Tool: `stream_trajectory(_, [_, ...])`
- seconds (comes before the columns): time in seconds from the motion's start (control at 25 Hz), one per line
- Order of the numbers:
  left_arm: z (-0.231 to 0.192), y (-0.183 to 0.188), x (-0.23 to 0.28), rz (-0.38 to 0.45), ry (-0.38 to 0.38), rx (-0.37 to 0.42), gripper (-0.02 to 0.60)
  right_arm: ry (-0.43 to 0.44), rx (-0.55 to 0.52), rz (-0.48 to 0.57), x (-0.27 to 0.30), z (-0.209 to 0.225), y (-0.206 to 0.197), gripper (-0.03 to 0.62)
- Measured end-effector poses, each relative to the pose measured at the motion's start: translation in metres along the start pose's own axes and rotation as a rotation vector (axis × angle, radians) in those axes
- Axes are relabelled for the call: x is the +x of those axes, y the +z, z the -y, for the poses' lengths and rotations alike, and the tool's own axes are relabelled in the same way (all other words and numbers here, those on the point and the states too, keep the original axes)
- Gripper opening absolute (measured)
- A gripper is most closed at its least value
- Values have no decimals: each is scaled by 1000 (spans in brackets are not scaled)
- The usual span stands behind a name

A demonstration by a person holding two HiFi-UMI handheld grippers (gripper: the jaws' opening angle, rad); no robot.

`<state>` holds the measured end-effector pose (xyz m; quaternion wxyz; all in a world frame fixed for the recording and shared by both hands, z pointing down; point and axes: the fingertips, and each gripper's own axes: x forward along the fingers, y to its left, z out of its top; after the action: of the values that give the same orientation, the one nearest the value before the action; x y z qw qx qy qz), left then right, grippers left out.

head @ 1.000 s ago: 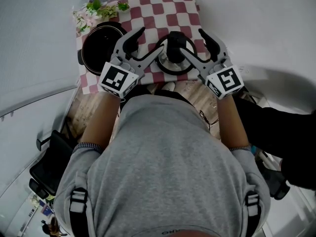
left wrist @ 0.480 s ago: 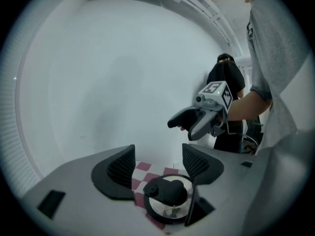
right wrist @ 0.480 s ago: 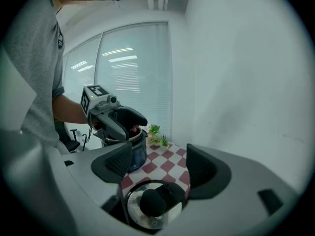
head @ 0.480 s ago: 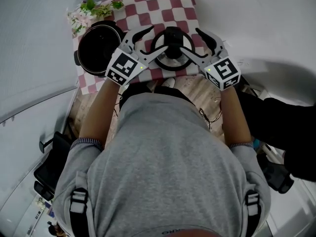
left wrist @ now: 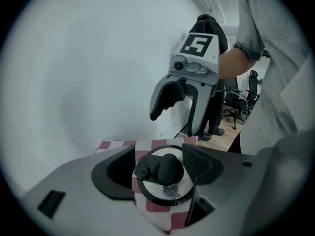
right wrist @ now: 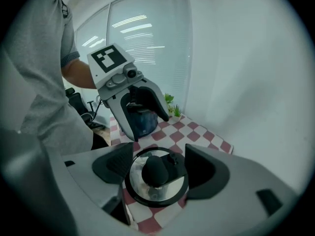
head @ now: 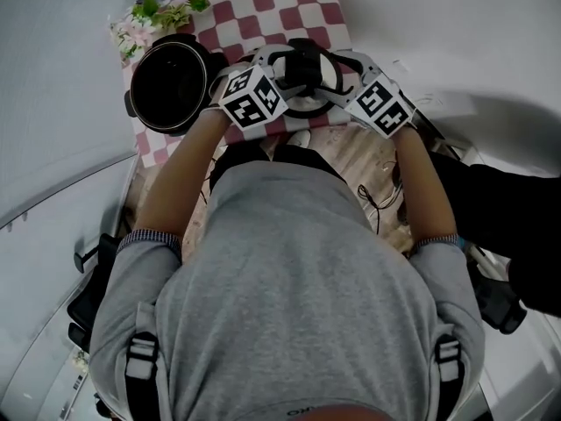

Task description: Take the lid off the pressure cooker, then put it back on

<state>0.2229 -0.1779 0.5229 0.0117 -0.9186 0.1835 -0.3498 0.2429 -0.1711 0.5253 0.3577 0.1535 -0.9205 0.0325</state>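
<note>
The pressure cooker pot stands open and black inside at the left of the checkered cloth. Its steel lid, with a black knob handle, lies on the cloth to the right of the pot. My left gripper and right gripper face each other across the lid, both open. In the left gripper view the lid sits low between the wide pads of my left gripper. In the right gripper view the lid lies under my open right gripper.
Artificial flowers lie at the cloth's far left corner behind the pot. White walls close in around the small table. Office chairs and a wooden floor lie behind me.
Both grippers have swung inward from pointing forward beside the lid to facing each other over it. The lid and the pot have stayed in place.
</note>
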Motion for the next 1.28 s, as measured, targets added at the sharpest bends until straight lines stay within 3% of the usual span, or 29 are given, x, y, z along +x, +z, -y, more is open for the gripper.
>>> stream_trajectory(0.28, [11, -39, 38, -149, -77, 64, 324, 90, -72, -156, 33, -10, -37, 341])
stream_trajectory(0.56, [23, -73, 70, -249, -153, 73, 324, 140, -126, -281, 61, -10, -73, 339])
stream_trajectory(0.92, [24, -109, 93, -343, -194, 72, 324, 188, -183, -387, 87, -8, -100, 336])
stream_trajectory(1.28, [25, -123, 109, -386, -230, 76, 324, 226, -221, -454, 111, -11, -112, 333])
